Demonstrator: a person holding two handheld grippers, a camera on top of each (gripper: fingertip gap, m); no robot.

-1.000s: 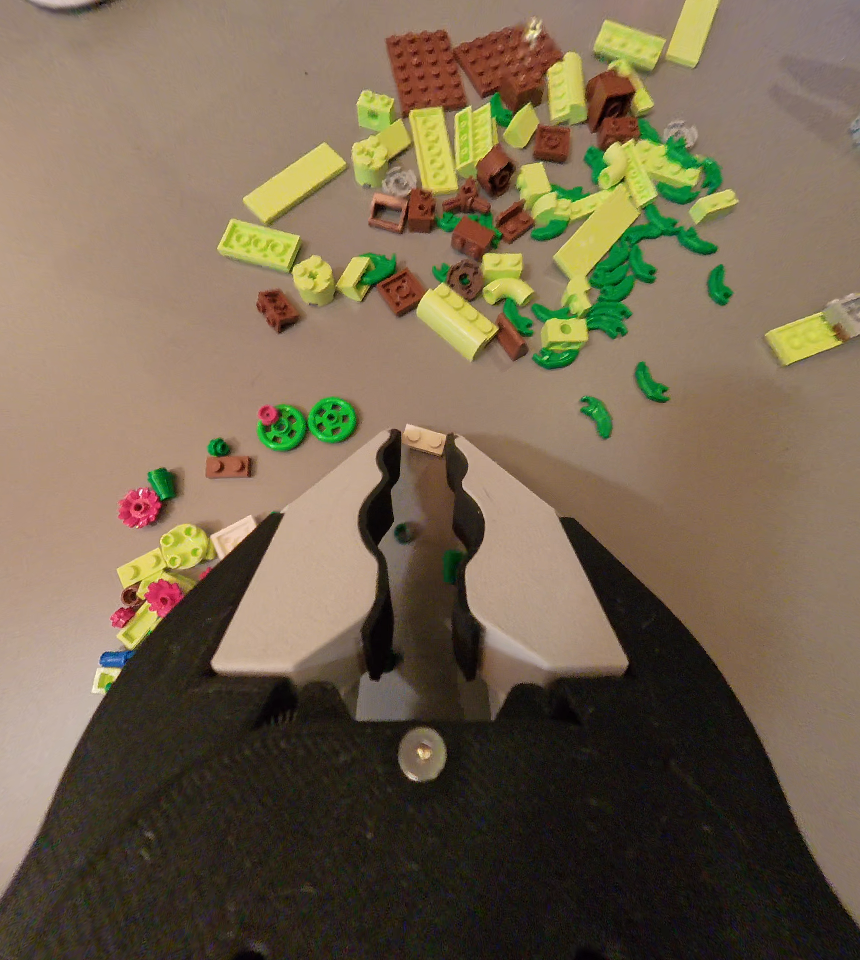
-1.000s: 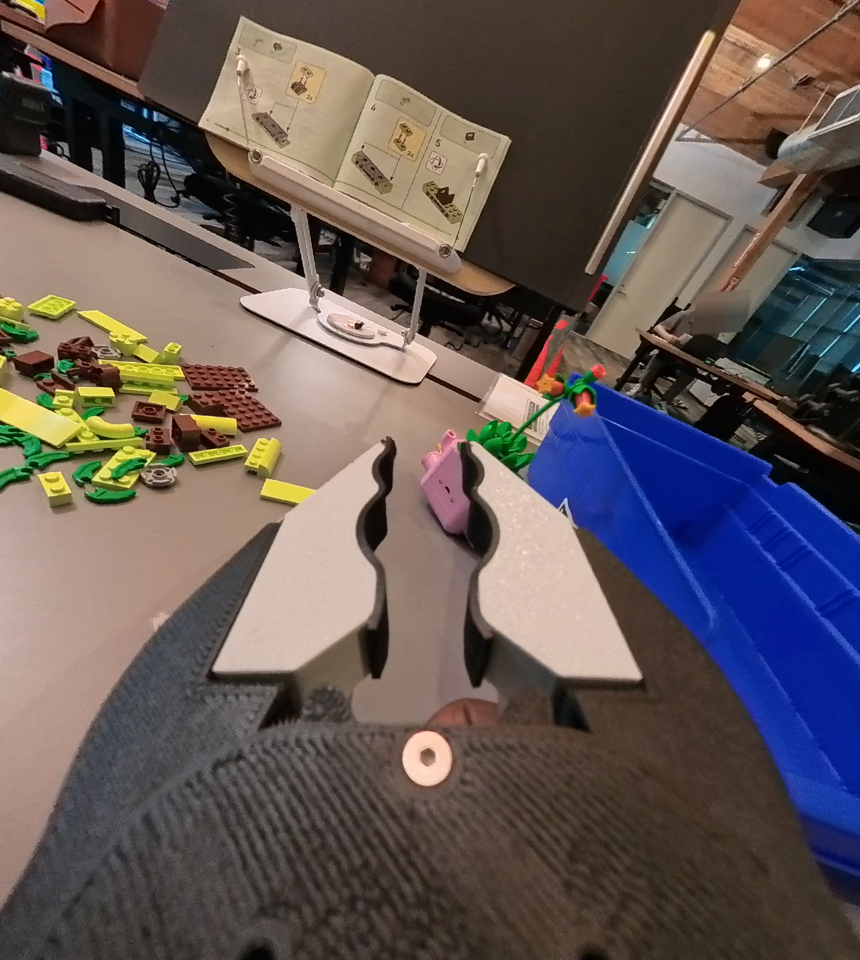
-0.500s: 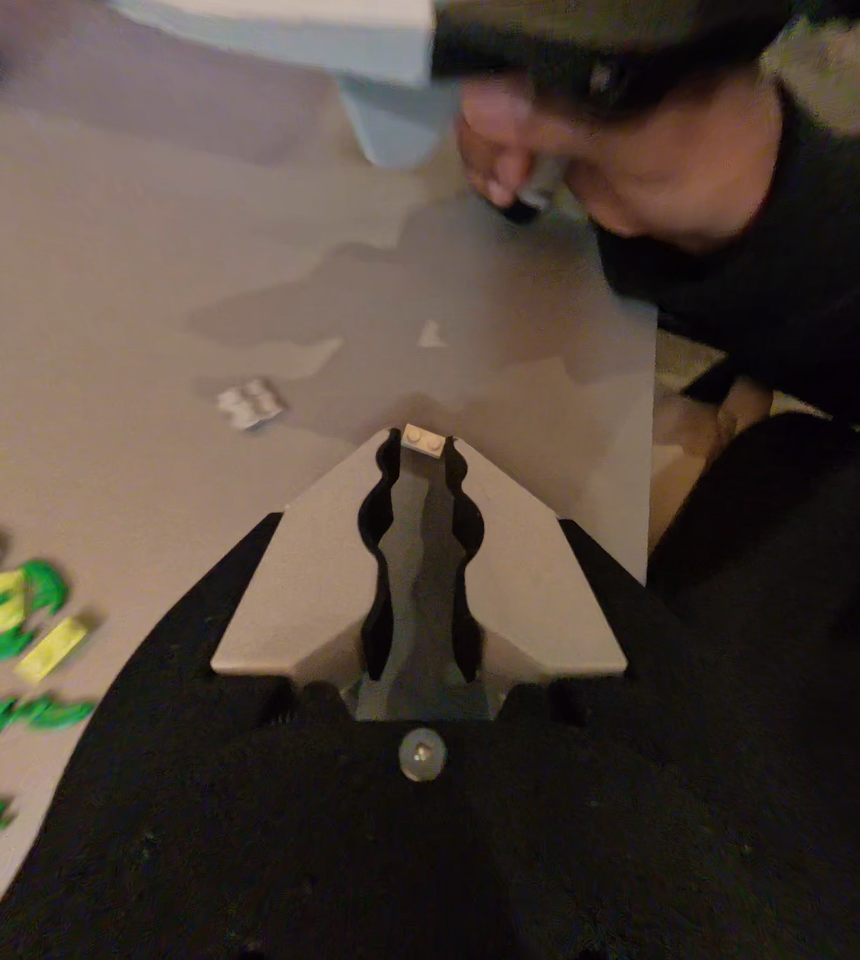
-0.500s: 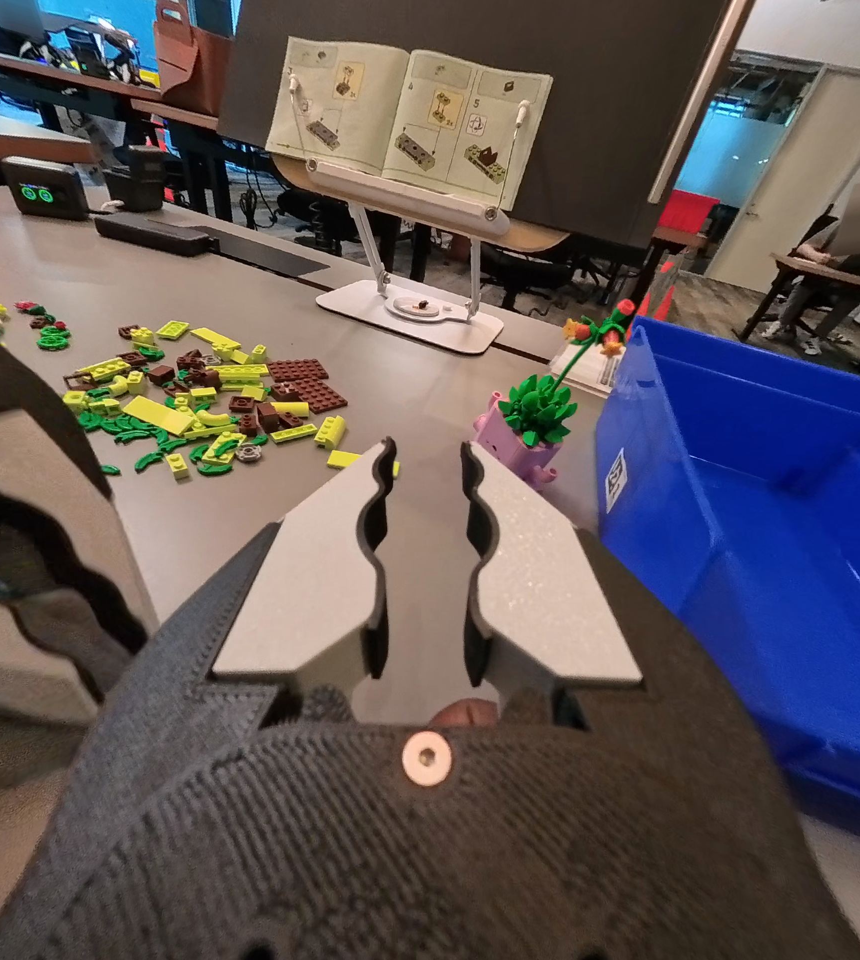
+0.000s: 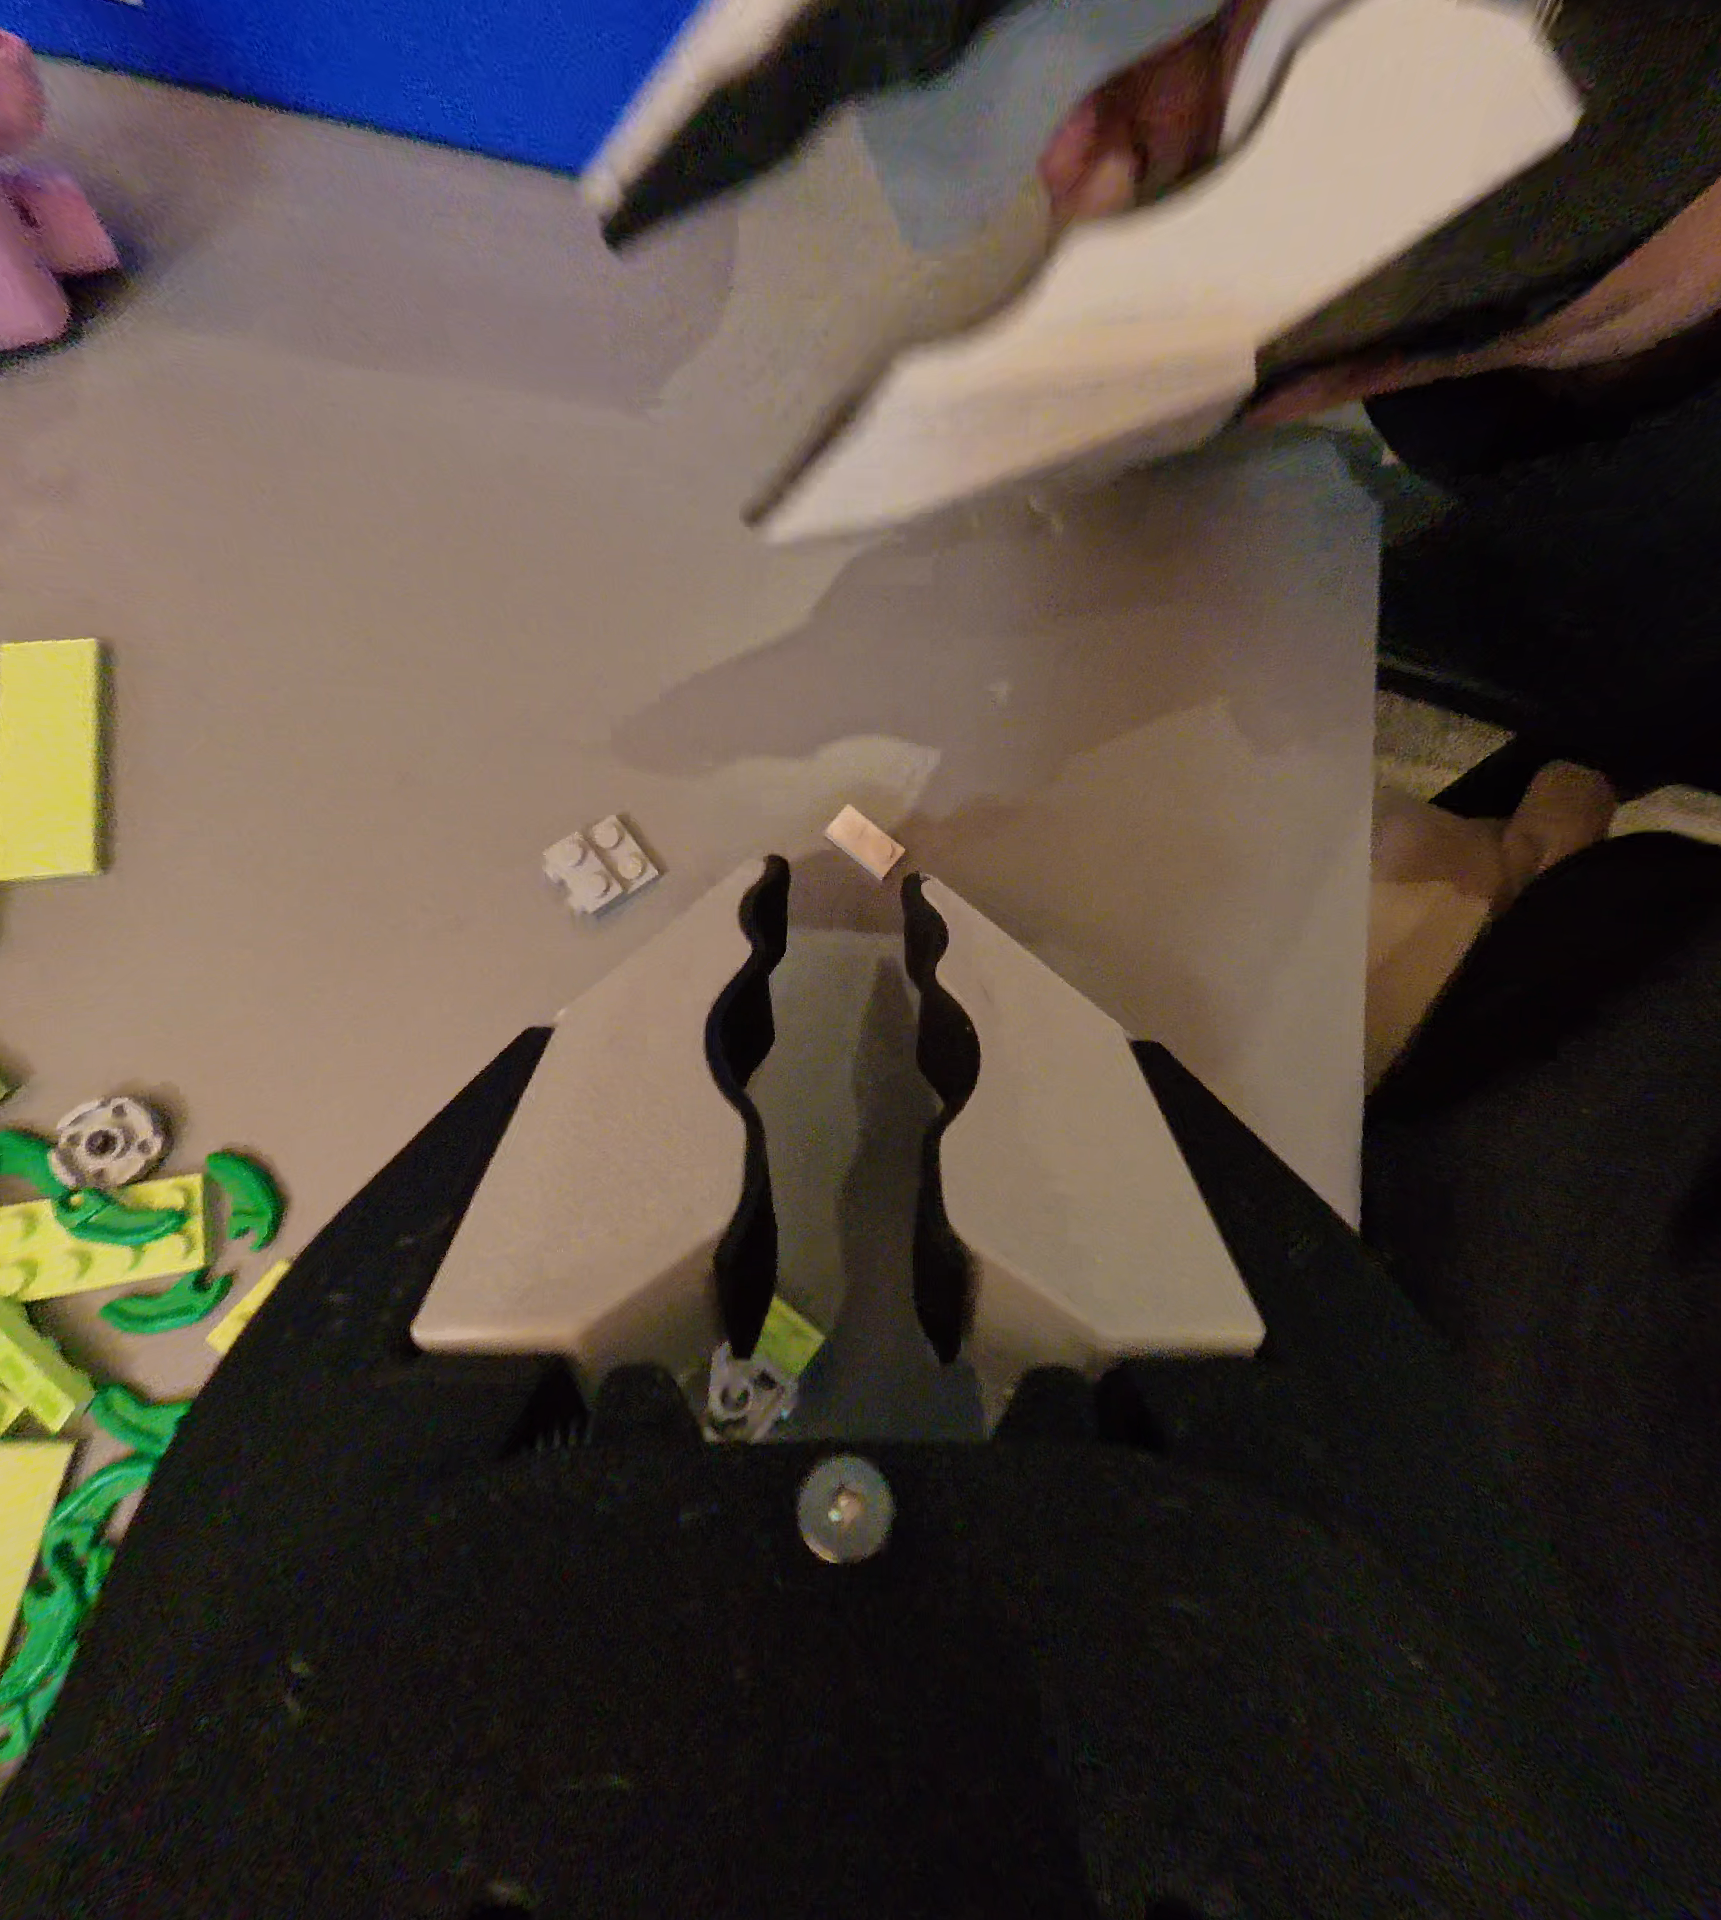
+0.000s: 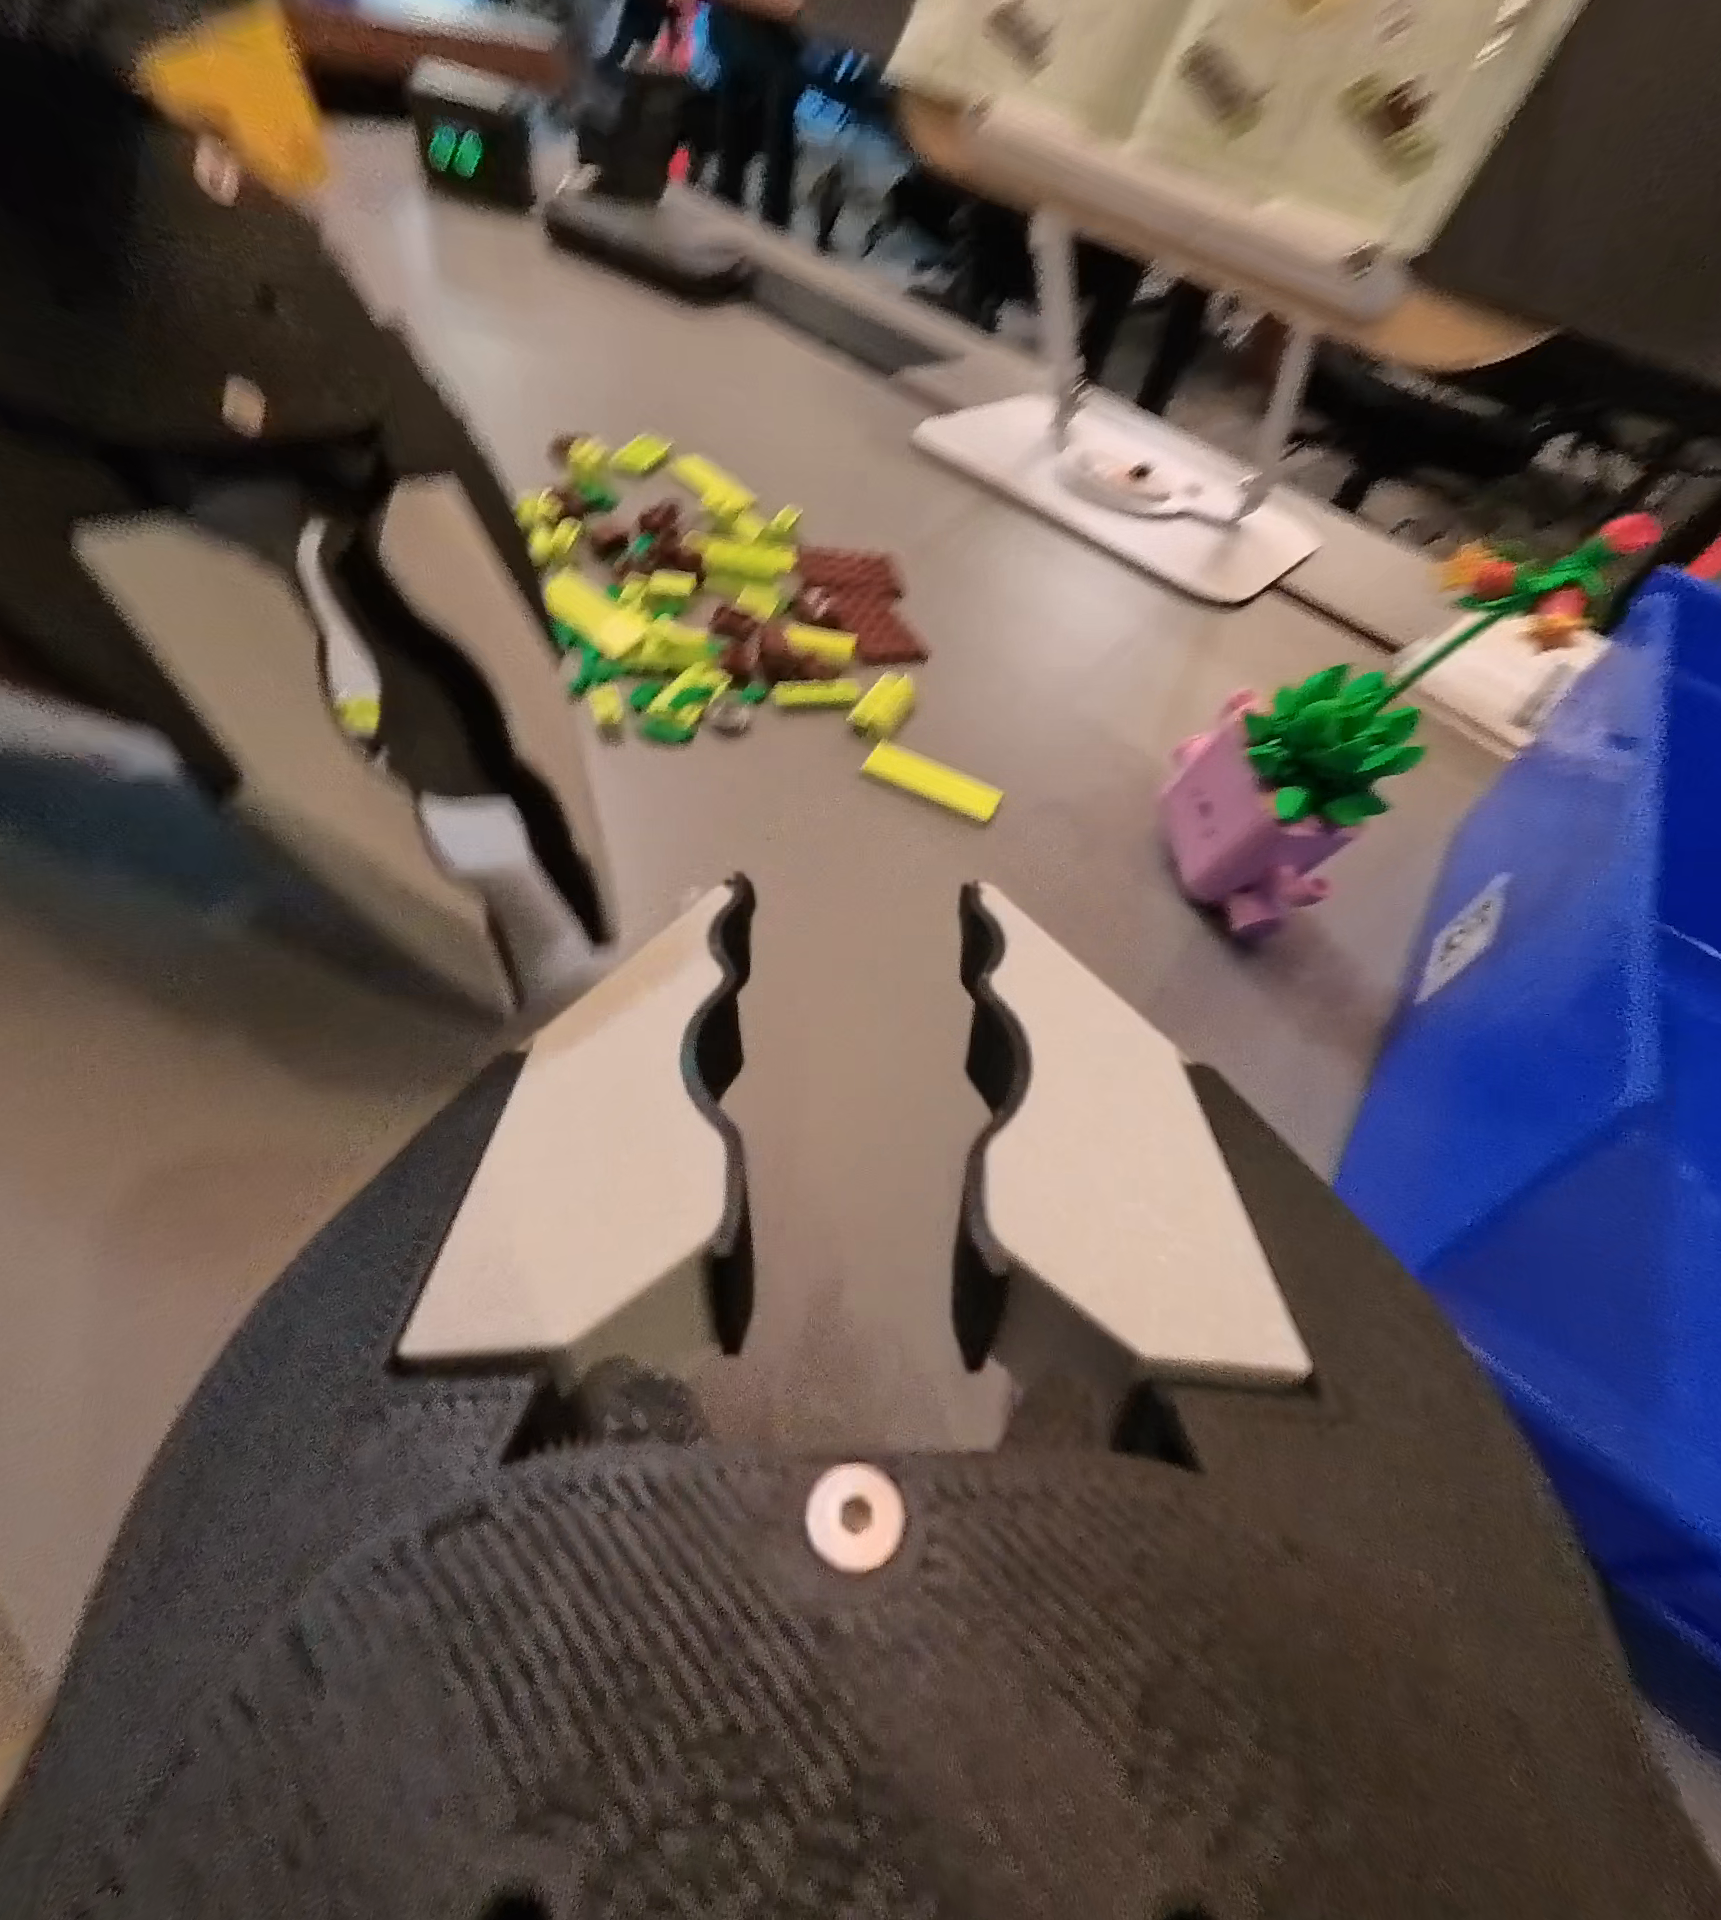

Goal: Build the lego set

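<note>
My left gripper is open and empty, low over the grey table. A small tan plate lies on the table just beyond its tips, free of the jaws. A grey 2x2 plate lies a little to its left. My right gripper is open and empty; its fingers hang blurred above the tan plate in the left wrist view. The left gripper's fingers show at the left of the right wrist view. The loose brick pile of lime, brown and green parts lies beyond.
A pink build with a green plant stands by the blue bin at the right. A lime tile lies alone. The booklet stand is at the back. The table edge is close on the right, with a person's dark clothing beyond. My left tips are roughly 4 cm from the grey 2x2 plate.
My left gripper has swung right from the pile to the table's edge, opened and let go of the tan plate. My right gripper has opened wider and come close to the left one.
</note>
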